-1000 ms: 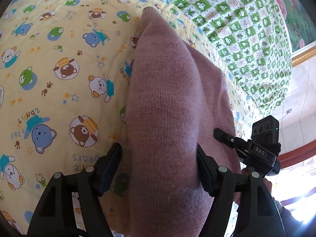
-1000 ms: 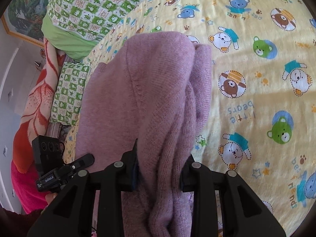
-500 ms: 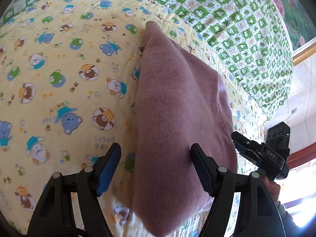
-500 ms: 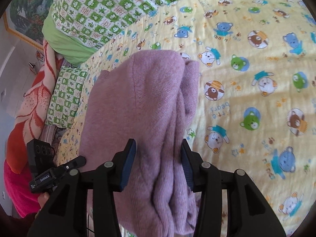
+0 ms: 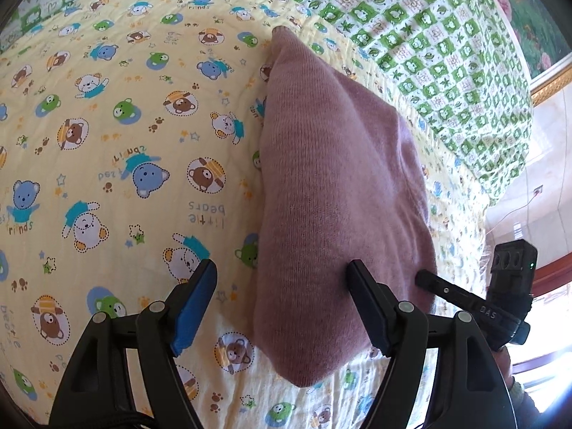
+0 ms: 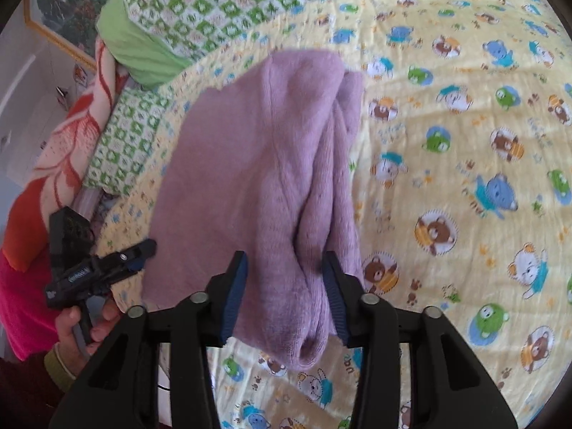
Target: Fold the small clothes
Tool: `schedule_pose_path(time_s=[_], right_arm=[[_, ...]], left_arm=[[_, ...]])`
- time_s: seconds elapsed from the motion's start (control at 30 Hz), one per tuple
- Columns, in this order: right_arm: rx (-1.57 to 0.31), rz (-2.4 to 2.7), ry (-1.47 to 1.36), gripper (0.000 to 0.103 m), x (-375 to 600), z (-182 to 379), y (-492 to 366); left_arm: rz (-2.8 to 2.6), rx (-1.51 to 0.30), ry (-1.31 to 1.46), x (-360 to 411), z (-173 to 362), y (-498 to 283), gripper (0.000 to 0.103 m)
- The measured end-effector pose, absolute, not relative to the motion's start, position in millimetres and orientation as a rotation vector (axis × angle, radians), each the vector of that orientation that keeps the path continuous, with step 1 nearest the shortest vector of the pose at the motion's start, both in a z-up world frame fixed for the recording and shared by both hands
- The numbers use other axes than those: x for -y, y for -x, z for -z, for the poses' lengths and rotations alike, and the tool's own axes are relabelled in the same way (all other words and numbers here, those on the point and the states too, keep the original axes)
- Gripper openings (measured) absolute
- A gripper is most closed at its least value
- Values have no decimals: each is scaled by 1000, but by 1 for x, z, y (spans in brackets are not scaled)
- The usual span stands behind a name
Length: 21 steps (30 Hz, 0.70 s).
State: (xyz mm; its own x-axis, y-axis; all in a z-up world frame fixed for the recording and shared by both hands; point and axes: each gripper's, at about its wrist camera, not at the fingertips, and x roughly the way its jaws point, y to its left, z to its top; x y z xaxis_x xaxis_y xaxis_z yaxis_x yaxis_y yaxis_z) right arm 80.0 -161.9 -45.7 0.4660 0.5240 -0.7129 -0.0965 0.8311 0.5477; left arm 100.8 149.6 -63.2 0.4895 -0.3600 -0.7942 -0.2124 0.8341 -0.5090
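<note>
A folded mauve knit sweater [image 5: 332,178] lies on the yellow bear-print quilt [image 5: 125,150]. My left gripper [image 5: 281,266] hovers open over the sweater's near end, its blue pads wide apart and clear of the knit. In the right wrist view the sweater [image 6: 257,164] shows its stacked folds along the right side. My right gripper [image 6: 284,255] hangs above that near end with its jaws closing. The knit passes under both fingers and is not pinched. Each gripper also shows in the other's view, the right gripper [image 5: 464,304] and the left gripper [image 6: 107,268] in a hand.
A green-and-white checked blanket [image 5: 429,53] covers the far end of the bed, with a green pillow [image 6: 139,53] and a red floral cover [image 6: 60,150] beside it. The bed edge [image 5: 475,221] runs close to the sweater's outer side. Open quilt lies inward of the sweater.
Both grippers have drawn back and up from the sweater toward its near end. The right jaws let go of the fold, and the sweater now lies flat on the quilt.
</note>
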Motion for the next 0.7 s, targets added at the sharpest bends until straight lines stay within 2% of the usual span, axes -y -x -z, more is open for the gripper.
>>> schedule_pose_path(time_s=[0.03, 0.2, 0.27, 0.37, 0.57, 0.7], right_arm=[[-1037, -402, -462, 16, 159, 49, -81], [-987, -395, -312, 12, 153, 22, -81], [-927, -385, -307, 4, 164, 1, -78], [-935, -365, -285, 4, 173, -1, -81], [-1058, -312, -268, 4, 174, 56, -84], [-1033, -301, -326, 4, 178, 60, -79]], left_arm=[[95, -1075, 597, -149, 63, -102, 75], [98, -1074, 553, -143, 56, -107, 75], [99, -1083, 539, -140, 58, -108, 76], [103, -1106, 550, -135, 68, -110, 77], [112, -1158, 486, -120, 86, -110, 80], [106, -1156, 461, -116, 86, -106, 80]])
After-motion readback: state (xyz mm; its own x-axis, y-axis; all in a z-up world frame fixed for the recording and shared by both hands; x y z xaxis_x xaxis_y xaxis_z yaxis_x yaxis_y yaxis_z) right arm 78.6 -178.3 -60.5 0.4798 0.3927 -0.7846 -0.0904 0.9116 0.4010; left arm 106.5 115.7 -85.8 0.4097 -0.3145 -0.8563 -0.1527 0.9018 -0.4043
